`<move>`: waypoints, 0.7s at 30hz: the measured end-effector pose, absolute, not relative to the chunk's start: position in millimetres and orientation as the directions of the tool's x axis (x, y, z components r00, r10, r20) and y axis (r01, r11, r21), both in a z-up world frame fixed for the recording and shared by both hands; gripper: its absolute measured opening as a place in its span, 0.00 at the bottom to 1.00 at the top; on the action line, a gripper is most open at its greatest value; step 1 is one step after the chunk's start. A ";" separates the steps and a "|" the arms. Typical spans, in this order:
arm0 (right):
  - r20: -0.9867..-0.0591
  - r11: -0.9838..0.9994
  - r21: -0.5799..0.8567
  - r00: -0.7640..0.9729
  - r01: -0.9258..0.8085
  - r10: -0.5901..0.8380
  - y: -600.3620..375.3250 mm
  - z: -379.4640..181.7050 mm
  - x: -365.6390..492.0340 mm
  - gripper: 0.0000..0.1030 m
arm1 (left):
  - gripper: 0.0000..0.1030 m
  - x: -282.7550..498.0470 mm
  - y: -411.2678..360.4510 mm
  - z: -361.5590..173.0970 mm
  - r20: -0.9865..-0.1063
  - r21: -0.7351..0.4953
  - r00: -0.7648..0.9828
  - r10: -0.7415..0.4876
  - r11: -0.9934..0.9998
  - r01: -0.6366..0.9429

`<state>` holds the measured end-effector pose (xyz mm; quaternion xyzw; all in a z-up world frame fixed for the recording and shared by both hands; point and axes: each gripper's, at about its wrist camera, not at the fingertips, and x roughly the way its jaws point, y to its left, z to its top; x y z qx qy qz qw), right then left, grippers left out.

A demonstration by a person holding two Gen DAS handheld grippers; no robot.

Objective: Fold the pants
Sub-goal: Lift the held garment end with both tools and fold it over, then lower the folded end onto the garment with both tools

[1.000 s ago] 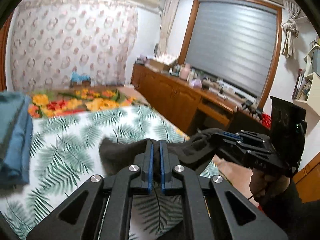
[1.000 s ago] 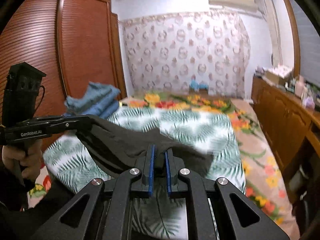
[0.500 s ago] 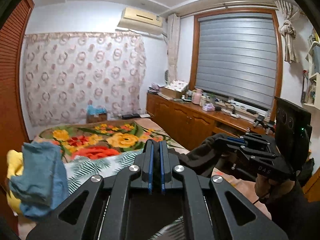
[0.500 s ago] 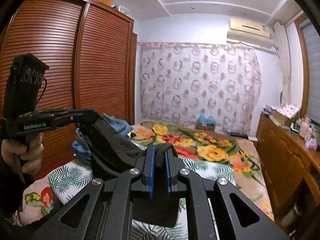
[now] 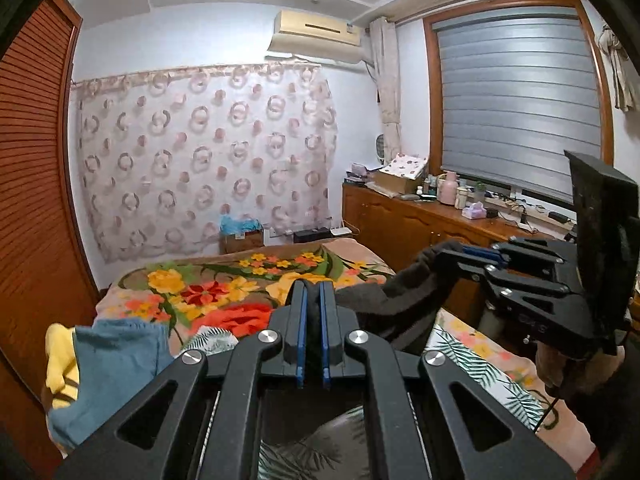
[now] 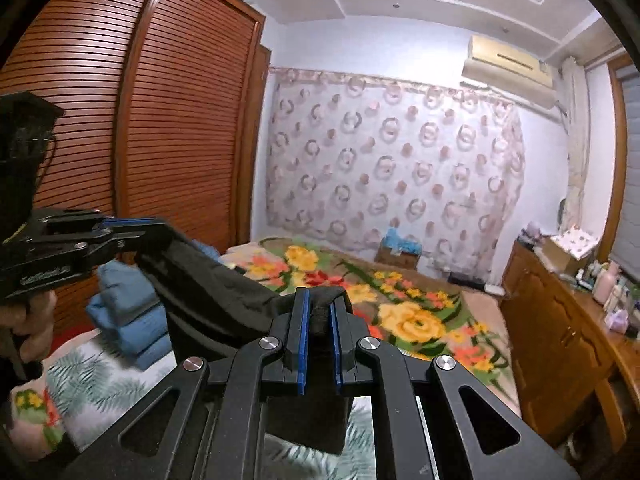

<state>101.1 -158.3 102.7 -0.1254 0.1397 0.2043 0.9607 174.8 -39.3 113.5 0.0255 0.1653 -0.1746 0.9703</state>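
while the dark pants hang stretched in the air above the bed, the left gripper pinches one end and the right gripper pinches the other. blue clothes sit folded beside them.

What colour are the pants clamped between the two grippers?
Dark charcoal, nearly black, plain fabric pants; clearest in the right wrist view.

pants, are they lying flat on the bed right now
No, the dark pants hang stretched between the left gripper and right gripper.
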 end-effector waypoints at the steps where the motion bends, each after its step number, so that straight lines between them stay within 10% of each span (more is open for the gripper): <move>1: -0.322 0.893 -0.193 0.886 -0.406 0.333 -154.1 100.1 104.8 0.09 | 0.06 181.0 -38.0 111.1 -0.341 -0.011 0.881 -0.327 0.939 0.344; 21: -0.484 0.848 -0.150 0.786 -0.508 0.385 -156.3 46.5 83.8 0.09 | 0.06 132.1 -55.8 45.1 -0.506 -0.011 0.790 -0.346 0.919 0.395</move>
